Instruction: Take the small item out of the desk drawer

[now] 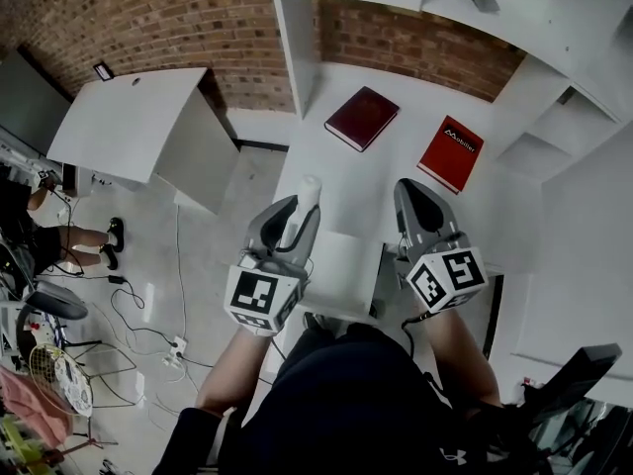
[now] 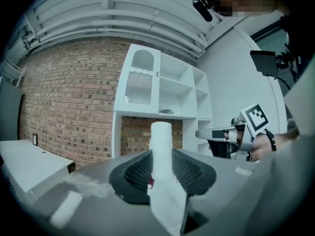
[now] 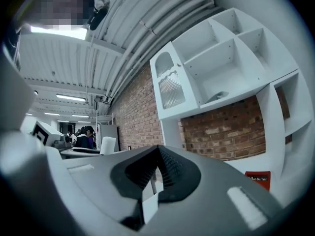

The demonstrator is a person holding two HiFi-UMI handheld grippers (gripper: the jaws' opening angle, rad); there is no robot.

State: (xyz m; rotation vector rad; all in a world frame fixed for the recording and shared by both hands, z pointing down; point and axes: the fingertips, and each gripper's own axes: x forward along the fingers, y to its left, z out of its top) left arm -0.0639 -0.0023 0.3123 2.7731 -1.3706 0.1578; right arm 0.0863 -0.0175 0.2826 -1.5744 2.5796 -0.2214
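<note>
My left gripper [image 1: 302, 206] is shut on a small white cylinder [image 1: 309, 194], which stands up out of the jaws over the white desk [image 1: 346, 181]. In the left gripper view the cylinder [image 2: 161, 146] sits upright between the black pads [image 2: 138, 173]. My right gripper [image 1: 420, 201] hovers beside it to the right, shut with nothing in it [image 3: 156, 173]. Below both grippers a white drawer panel [image 1: 341, 265] sticks out from the desk's near edge with a dark gap along its right side. Its inside is hidden.
A dark red book [image 1: 362, 117] and a bright red book [image 1: 452, 152] lie at the back of the desk. White shelving [image 1: 554, 117] rises behind and to the right. Another white table [image 1: 129, 122] stands left, with cables [image 1: 148, 315] on the floor.
</note>
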